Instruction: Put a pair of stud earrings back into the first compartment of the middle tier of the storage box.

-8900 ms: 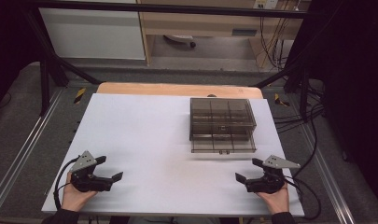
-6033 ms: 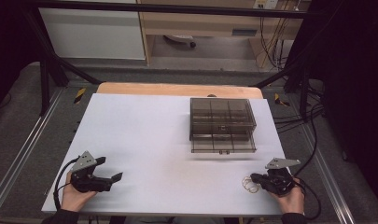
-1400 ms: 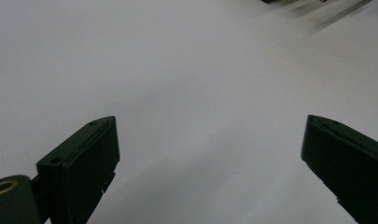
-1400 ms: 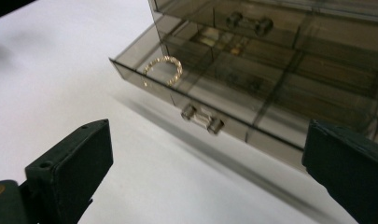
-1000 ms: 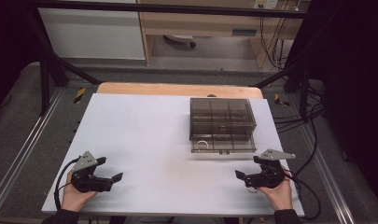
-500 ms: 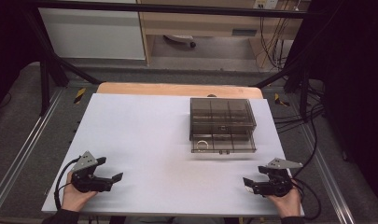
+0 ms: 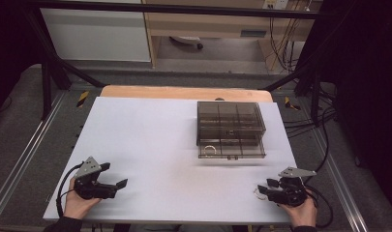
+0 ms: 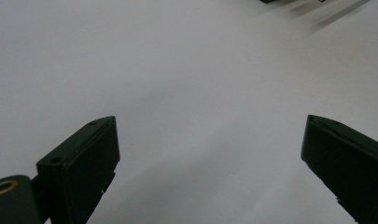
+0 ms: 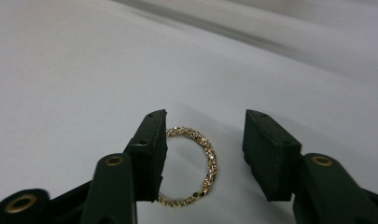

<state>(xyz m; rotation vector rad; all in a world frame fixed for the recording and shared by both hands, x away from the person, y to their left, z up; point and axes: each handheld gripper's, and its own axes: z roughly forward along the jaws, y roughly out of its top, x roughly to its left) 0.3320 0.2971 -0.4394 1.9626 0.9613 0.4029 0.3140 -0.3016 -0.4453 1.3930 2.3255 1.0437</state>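
In the high view, a white rectangular table top (image 7: 150, 140) carries a smoky translucent plastic drawer box (image 7: 230, 128) with divided compartments, set toward the far right; its lower drawer is pulled out toward the person, and a small pale ring-shaped bracelet (image 7: 210, 150) lies in the drawer's left compartment. At the near left edge a hand holds the left gripper (image 7: 117, 185), a black two-jaw tool topped by a grey three-cornered plate, its jaws spread and pointing to the right over bare table. At the near right edge the other hand holds the right gripper (image 7: 260, 191), also black with a grey plate, pointing to the left, with a thin gold beaded bracelet (image 7: 257, 194) lying on the table right at its tips, well apart from the drawer box. In the left gripper view, the left gripper (image 8: 210, 154) has its two black jaws standing far apart, with nothing between them but the white surface. In the right gripper view, the right gripper (image 9: 204, 140) holds its jaws partly apart, at a middling gap, around the gold beaded bracelet (image 9: 206, 161), which lies flat on the white table; one side of the ring passes behind the left-hand jaw in that view, seemingly against it, while a clear gap separates the ring from the other jaw, so the jaws do not clamp it.
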